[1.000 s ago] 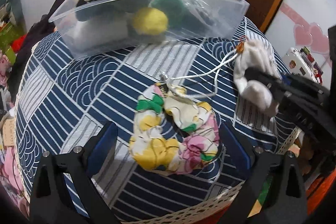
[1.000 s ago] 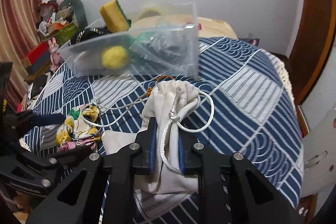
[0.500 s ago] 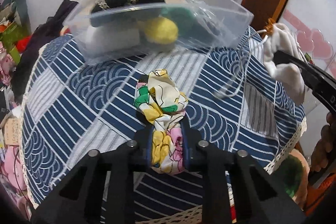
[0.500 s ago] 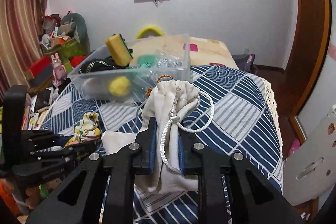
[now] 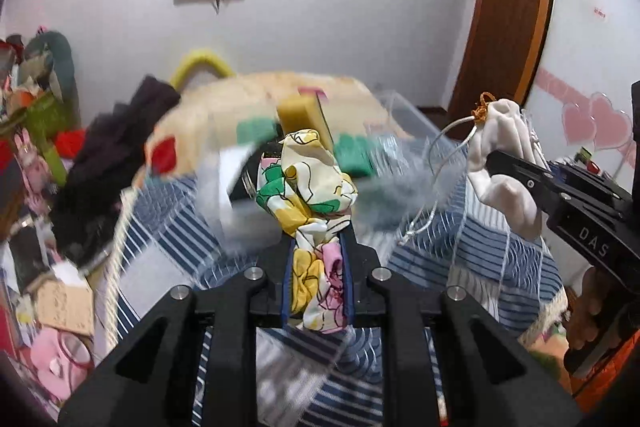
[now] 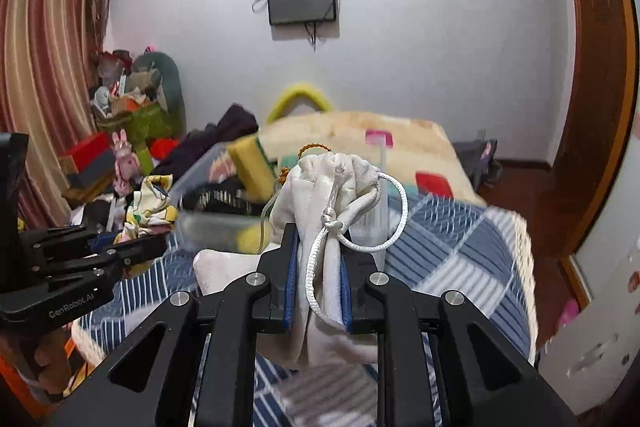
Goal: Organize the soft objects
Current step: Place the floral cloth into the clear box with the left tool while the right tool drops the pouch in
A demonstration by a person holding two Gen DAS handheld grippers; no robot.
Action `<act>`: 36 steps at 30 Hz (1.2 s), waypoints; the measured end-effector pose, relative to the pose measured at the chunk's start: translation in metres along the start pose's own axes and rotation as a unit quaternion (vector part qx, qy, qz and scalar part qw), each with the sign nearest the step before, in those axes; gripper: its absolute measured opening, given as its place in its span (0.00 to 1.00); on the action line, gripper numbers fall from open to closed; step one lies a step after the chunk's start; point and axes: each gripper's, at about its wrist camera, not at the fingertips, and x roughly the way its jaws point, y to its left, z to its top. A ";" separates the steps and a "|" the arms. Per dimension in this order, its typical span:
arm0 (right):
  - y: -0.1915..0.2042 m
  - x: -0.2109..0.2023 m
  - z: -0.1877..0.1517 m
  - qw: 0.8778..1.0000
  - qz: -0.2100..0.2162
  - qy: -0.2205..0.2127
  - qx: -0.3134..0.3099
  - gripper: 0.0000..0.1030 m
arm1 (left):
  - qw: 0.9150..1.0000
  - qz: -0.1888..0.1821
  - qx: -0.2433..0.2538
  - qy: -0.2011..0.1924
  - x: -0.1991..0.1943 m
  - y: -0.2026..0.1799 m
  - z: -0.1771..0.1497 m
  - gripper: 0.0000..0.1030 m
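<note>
Clamping a floral cloth, the left tool faces the right tool pinching a white pouch.

The scrunchie is cream with green, yellow and pink flowers outlined in black. The pouch is plain off-white, with a white cord and a little orange tassel. Both grippers are black with blue pads. The tablecloth is navy and white, wave patterns mixed with stripes. The sponge is yellow with a green back.
</note>
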 end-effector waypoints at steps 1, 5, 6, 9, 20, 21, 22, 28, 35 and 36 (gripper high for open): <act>0.001 0.000 0.006 1.000 -0.003 -0.009 -0.003 0.15 | 1.000 0.003 0.001 -0.006 -0.001 0.003 0.005 0.18; 0.003 0.004 0.023 0.999 -0.001 -0.033 -0.007 0.16 | 1.000 0.009 0.002 -0.020 0.000 0.003 0.022 0.19; 0.003 0.005 0.027 0.999 -0.001 -0.036 -0.008 0.16 | 1.000 0.010 0.002 -0.023 0.001 0.004 0.027 0.19; 0.006 0.012 0.037 0.999 0.001 -0.047 -0.007 0.16 | 1.000 0.005 0.004 -0.026 0.010 0.006 0.037 0.19; 0.016 0.061 0.047 1.000 0.009 -0.016 0.002 0.16 | 1.000 0.005 -0.008 0.017 0.065 0.026 0.053 0.19; 0.016 0.065 0.046 1.000 0.009 -0.009 0.002 0.16 | 1.000 0.005 -0.009 0.020 0.070 0.027 0.053 0.19; 0.015 0.071 0.045 1.000 0.011 0.000 0.005 0.16 | 1.000 0.004 -0.010 0.026 0.075 0.028 0.053 0.19; 0.013 0.100 0.034 0.998 0.018 0.056 0.009 0.23 | 0.999 0.005 -0.022 0.049 0.095 0.035 0.048 0.42; 0.014 0.107 0.032 0.996 0.020 0.086 0.000 0.43 | 0.998 0.008 -0.031 0.049 0.094 0.041 0.042 0.66; 0.013 0.108 0.032 0.996 0.020 0.087 -0.006 0.46 | 0.999 0.009 -0.027 0.046 0.091 0.041 0.041 0.67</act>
